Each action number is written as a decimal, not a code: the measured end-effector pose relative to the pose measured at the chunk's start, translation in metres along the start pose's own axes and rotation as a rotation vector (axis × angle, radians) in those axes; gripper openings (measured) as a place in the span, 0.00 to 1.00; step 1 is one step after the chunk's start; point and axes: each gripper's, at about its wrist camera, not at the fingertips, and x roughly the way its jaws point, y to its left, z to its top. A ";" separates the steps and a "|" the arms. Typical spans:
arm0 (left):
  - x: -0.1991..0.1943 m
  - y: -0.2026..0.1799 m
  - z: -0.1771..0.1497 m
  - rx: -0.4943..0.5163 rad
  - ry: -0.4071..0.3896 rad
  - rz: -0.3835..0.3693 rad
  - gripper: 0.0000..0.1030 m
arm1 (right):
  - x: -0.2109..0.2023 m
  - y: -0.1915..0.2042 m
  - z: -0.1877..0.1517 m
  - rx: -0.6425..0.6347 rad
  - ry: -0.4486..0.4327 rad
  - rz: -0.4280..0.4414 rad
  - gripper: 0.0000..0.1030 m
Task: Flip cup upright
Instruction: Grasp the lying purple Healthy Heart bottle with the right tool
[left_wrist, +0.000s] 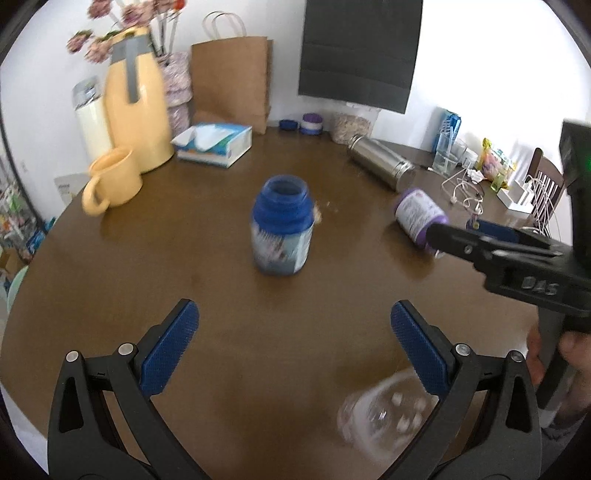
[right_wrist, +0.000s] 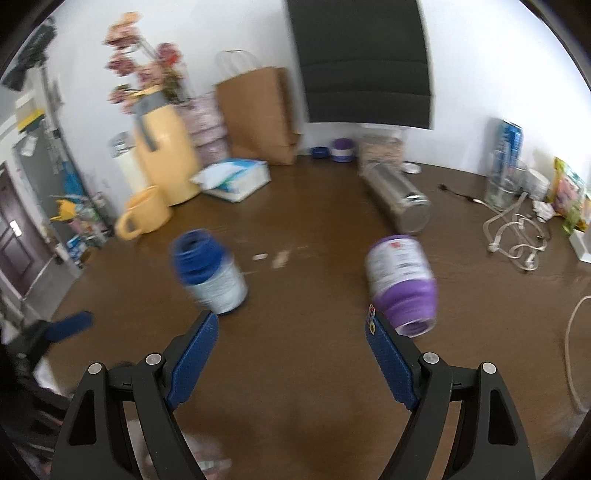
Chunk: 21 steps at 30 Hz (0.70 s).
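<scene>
A yellow cup (left_wrist: 112, 180) with a handle stands mouth-up at the table's back left, beside a yellow thermos (left_wrist: 135, 99); it also shows in the right wrist view (right_wrist: 144, 217). My left gripper (left_wrist: 293, 349) is open and empty, well in front of a blue-lidded jar (left_wrist: 282, 230). My right gripper (right_wrist: 291, 341) is open and empty, between the blue-lidded jar (right_wrist: 208, 271) and a purple-lidded jar (right_wrist: 402, 278) lying tilted. The right gripper also shows in the left wrist view (left_wrist: 461, 240), next to the purple jar (left_wrist: 419, 218).
A brown round table (left_wrist: 221, 288) holds a tissue box (left_wrist: 214, 142), a paper bag (left_wrist: 231, 81), a steel bottle on its side (left_wrist: 382, 166), cables (left_wrist: 465, 188) and a clear plastic container (left_wrist: 384, 410) near my left gripper's right finger.
</scene>
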 end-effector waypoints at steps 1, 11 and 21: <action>0.004 -0.007 0.011 0.017 -0.003 -0.004 1.00 | 0.005 -0.010 0.005 0.007 0.002 -0.020 0.84; 0.057 -0.058 0.089 0.145 0.009 -0.011 1.00 | 0.087 -0.079 0.022 0.049 0.141 -0.051 0.65; 0.119 -0.103 0.166 0.325 0.011 -0.013 1.00 | 0.116 -0.069 0.041 0.044 0.115 0.118 0.64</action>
